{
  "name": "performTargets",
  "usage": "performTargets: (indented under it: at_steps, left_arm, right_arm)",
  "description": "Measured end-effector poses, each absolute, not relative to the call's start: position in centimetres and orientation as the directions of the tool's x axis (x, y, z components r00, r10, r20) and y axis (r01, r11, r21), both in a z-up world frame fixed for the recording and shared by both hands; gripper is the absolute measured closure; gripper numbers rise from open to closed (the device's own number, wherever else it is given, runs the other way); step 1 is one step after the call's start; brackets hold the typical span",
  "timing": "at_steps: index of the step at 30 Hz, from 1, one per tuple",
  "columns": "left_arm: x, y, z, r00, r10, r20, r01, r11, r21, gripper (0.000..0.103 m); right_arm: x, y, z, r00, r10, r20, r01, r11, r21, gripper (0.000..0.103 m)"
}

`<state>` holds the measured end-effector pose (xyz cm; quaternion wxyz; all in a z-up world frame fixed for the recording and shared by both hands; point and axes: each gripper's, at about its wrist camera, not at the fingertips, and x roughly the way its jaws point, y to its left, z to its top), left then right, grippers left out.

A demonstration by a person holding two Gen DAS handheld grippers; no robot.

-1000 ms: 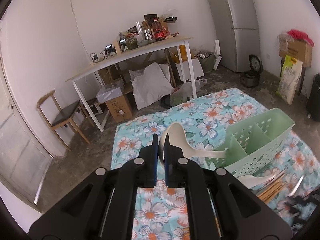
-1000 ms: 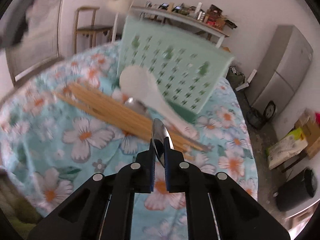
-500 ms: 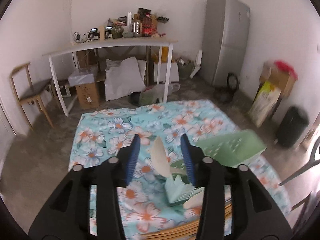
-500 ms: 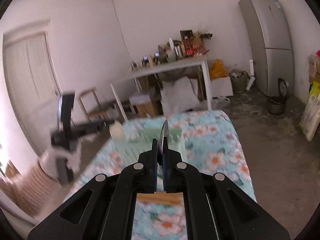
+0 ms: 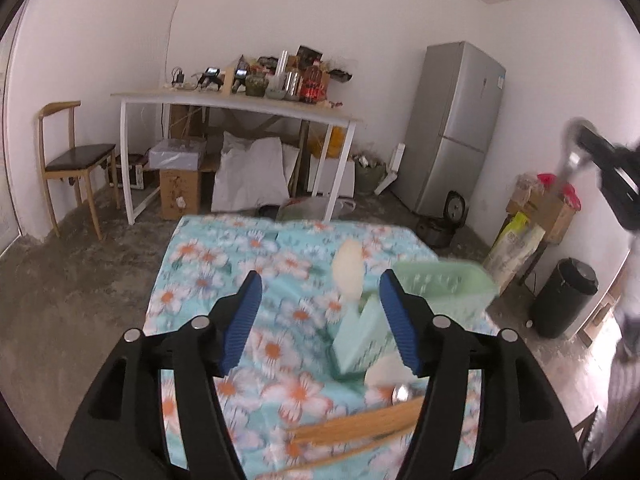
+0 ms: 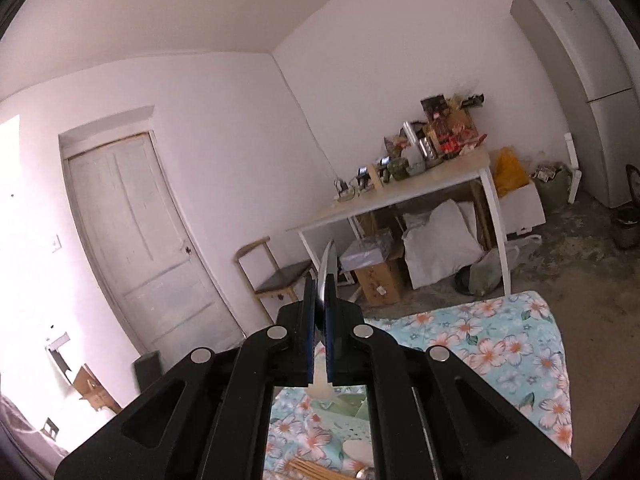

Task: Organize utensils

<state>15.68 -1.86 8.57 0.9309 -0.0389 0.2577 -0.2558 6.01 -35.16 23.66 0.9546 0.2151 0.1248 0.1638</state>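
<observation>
Since a second ago the left hand-held gripper has let go of the white ladle it was pinching, and the right one has lifted clear of the cloth with a metal spoon between its pads. Now the left hand-held gripper's jaws are opening, blue pads well apart, with nothing pressed between them. The ladle shows between the pads in the left wrist view, blurred, bowl up, standing in the green basket. The basket sits on the flowered cloth, toward the right, its near end tilted in the picture. Near of it lie a white spoon, a small metal spoon bowl and a bundle of wooden chopsticks, all blurred. At the far right edge of that view the right hand-held gripper is raised high, carrying the metal spoon. In its own view the right hand-held gripper is closed tight on the spoon, whose tip pokes up past the pads. Below its body a strip of cloth, basket and chopsticks shows. Far off stand a chair, a white counter piled with clutter, and a fridge.
</observation>
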Motion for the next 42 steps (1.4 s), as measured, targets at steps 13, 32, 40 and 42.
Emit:
performTargets:
  at_steps: [13, 32, 40, 42]
  left_arm:
    - [13.6, 0.2, 3.8, 0.691, -0.469, -0.550, 0.424, 0.879, -0.218, 0.040]
    - [13.5, -2.7, 2.2, 0.654, -0.497, -0.570, 0.473, 0.857, -0.204, 0.039]
    - [15.1, -5.6, -0.3, 0.639, -0.422, -0.643, 0.449, 0.883, -0.133, 0.039]
    - [15.8, -6.8, -0.9, 0.643, -0.398, -0.654, 0.453, 0.886, -0.093, 0.039]
  right_arm:
    - [13.2, -34.7, 12.2, 0.813, 0.319, -0.487, -0.068, 0.883, 0.465, 0.094]
    - [3.4, -36.6, 13.8, 0.894, 0.175, -0.413, 0.019, 0.905, 0.425, 0.054]
    - [0.1, -35.6, 5.5, 0.786, 0.213, -0.581, 0.157, 0.839, 0.521, 0.054]
    - [-0.4, -35.3, 3.7, 0.759, 0.236, -0.606, 0.177, 0.822, 0.541, 0.054]
